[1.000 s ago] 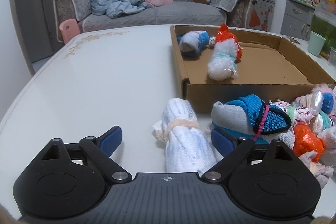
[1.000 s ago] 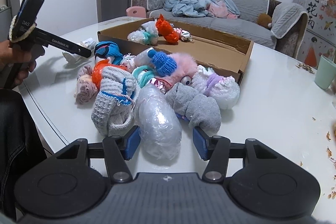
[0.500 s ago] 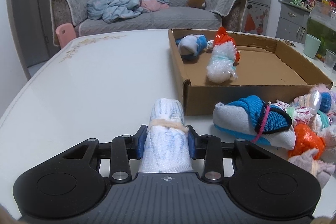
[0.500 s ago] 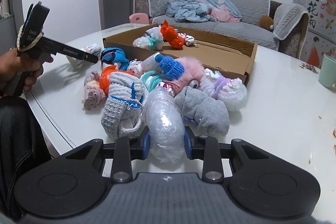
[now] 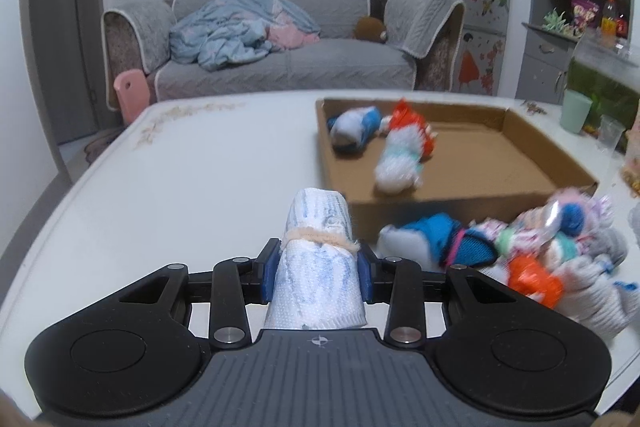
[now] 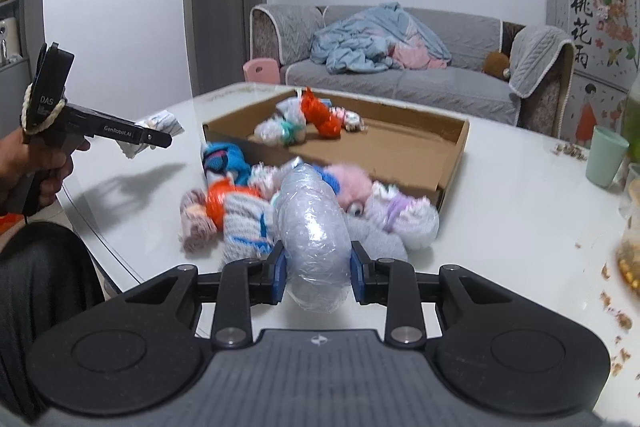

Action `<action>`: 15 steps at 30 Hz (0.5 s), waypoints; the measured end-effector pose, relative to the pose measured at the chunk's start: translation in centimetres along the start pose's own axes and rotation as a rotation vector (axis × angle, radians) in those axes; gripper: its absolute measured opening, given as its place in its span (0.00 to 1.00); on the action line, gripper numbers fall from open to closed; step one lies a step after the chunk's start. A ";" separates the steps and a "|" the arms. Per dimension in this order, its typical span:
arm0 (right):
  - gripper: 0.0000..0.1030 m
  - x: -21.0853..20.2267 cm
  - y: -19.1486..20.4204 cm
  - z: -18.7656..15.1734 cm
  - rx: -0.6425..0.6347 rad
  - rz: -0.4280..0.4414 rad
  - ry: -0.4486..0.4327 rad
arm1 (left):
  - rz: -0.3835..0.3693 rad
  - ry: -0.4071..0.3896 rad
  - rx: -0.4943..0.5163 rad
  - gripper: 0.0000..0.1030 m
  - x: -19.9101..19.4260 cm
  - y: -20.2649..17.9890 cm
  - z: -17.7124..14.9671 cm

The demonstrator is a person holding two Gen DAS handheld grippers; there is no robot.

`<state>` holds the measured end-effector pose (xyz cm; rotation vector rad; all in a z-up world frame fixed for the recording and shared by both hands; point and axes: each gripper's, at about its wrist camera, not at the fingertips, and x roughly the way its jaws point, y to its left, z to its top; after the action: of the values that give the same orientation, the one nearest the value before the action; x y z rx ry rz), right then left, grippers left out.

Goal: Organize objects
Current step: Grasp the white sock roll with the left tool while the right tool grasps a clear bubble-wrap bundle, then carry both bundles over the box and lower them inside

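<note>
My left gripper [image 5: 318,273] is shut on a white and blue rolled sock bundle [image 5: 318,251] tied with a beige band, lifted above the white table [image 5: 200,187]. My right gripper [image 6: 318,277] is shut on a plastic-wrapped grey bundle [image 6: 312,227], raised over a pile of sock bundles [image 6: 248,211]. The pile also shows in the left wrist view [image 5: 532,247]. A shallow cardboard box [image 5: 560,163] holds a blue-white bundle [image 5: 354,127] and an orange-white one [image 5: 404,155]. The right wrist view shows the box [image 6: 452,155] and my left gripper [image 6: 160,139] with its bundle.
A mint green cup [image 6: 606,161] stands at the table's right, with crumbs [image 6: 616,315] scattered near the right edge. A grey sofa [image 5: 280,59] with a blue blanket and a pink chair [image 5: 130,91] stand beyond the table. My hand and dark-clothed leg [image 6: 44,275] are at the left.
Both grippers closed on their bundles and lifted them off the table. The left one rose with the white-blue bundle, the right one with the plastic-wrapped bundle.
</note>
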<state>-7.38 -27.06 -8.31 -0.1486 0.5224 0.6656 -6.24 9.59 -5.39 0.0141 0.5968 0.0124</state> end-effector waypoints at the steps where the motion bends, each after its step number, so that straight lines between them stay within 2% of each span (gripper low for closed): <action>1: 0.27 -0.1 0.0 0.4 -0.002 0.002 -0.006 | -0.005 -0.007 0.006 0.43 -0.3 -0.3 0.5; 6: 0.27 -0.6 -0.2 3.3 -0.019 0.013 -0.047 | -0.027 -0.051 0.038 0.43 -1.4 -1.6 3.0; 15: 0.27 1.2 -0.5 8.1 -0.043 0.028 -0.097 | -0.078 -0.098 0.081 0.43 -1.4 -3.9 6.8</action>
<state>-2.89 -24.35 -1.94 -0.1486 0.4180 0.7079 -3.54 5.57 0.96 0.0700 0.4992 -0.0882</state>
